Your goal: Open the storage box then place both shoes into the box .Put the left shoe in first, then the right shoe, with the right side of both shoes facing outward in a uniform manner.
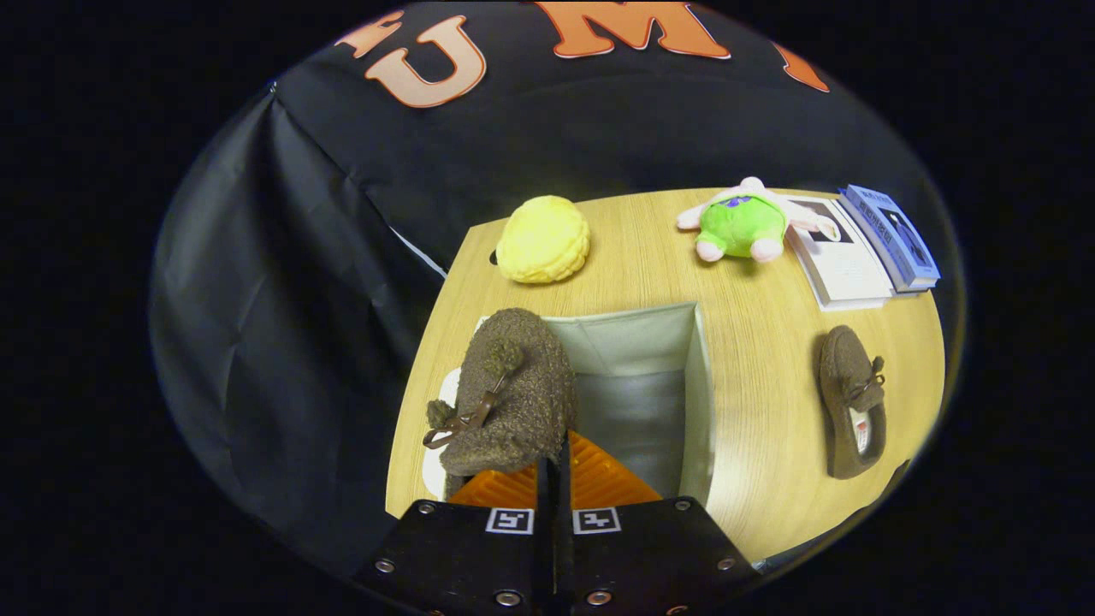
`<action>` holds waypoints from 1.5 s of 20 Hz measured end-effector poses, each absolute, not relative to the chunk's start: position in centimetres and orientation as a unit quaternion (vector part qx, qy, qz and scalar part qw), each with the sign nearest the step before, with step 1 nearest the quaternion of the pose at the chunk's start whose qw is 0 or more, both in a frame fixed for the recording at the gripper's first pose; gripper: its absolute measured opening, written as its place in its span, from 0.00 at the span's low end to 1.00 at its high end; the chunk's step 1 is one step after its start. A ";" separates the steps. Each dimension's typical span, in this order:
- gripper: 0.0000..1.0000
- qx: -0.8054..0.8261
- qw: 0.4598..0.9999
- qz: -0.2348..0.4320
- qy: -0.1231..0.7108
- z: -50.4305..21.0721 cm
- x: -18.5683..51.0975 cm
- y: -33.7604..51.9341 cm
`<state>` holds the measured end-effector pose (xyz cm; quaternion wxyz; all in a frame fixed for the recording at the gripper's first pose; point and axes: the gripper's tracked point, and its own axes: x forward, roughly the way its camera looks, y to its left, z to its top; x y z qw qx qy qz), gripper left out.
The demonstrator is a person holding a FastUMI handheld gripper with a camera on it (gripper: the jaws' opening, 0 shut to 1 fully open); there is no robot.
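— How is the claw point(553, 462) held?
— It is angled down over the open storage box point(637, 342), fingers pinched almost together on the brown fuzzy shoe point(513, 393), which is held at the box's left wall.
— And the other shoe point(851, 402)?
— It is seen lying on the tabletop point(753, 342), right of the box. Its insole tag cannot be read.

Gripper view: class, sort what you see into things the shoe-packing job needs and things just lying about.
Belong to the job:
gripper, fingers closed on the held brown shoe
open storage box
second brown shoe on the table

Just lying about:
yellow plush
green plush toy
books
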<state>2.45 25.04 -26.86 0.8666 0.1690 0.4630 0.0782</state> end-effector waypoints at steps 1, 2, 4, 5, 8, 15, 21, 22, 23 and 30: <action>0.03 0.166 0.864 0.073 0.469 -27.8 2.7 25.3; 0.03 0.167 0.861 0.068 0.475 -28.5 2.6 25.7; 0.03 0.178 0.851 0.057 0.491 -29.9 2.5 26.6; 0.03 0.181 0.845 0.048 0.500 -30.6 2.3 26.6; 0.03 0.196 0.826 0.028 0.528 -32.3 2.1 27.0; 0.24 0.225 0.778 0.093 0.579 -32.8 0.5 29.8; 0.81 0.226 0.788 0.174 0.545 -28.5 -0.2 29.2; 0.86 0.226 0.792 0.184 0.537 -27.8 -0.3 28.9; 0.88 0.225 0.797 0.190 0.528 -27.0 -0.3 28.3; 0.96 0.203 0.851 0.194 0.444 -21.4 0.1 21.0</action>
